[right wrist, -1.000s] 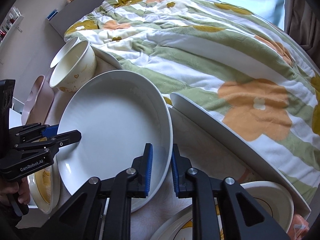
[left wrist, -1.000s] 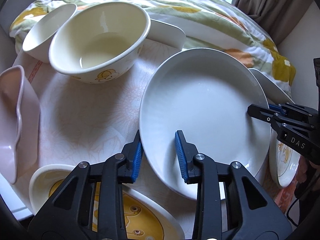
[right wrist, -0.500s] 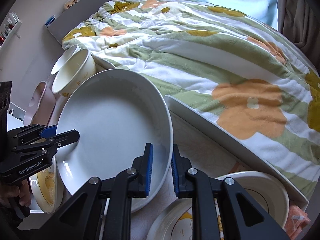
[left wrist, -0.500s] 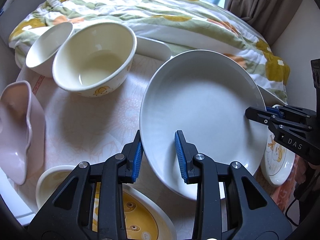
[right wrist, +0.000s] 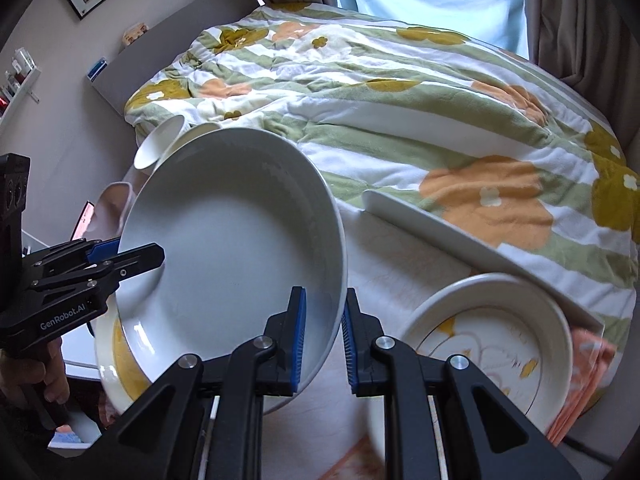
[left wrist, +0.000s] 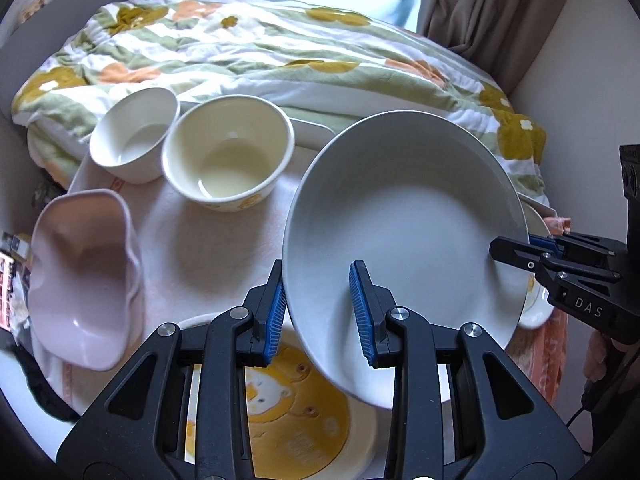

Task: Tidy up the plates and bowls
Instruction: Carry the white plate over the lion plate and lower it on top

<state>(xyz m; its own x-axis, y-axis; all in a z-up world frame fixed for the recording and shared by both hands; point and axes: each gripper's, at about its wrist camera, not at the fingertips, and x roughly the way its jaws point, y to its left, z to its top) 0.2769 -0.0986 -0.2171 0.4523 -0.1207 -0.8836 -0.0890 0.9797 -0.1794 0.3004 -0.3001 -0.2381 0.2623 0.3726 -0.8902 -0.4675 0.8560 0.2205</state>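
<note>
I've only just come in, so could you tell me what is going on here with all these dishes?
A person is tidying dishes on a tray by a bed. Both handheld grippers, the left gripper and the right gripper, are clamped on opposite rims of the large white plate, holding it tilted above the tray. Two bowls, a pink dish and a yellow cartoon plate sit on it.

Black claw [left wrist: 318, 312], blue ribbed pads [left wrist: 276, 320], silver screws.

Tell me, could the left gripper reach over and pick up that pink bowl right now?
Probably not as things stand. The left gripper is clamped on the rim of the big white plate, which the right gripper holds too. The pink bowl sits uncovered nearby, but the plate must be set down first.
</note>
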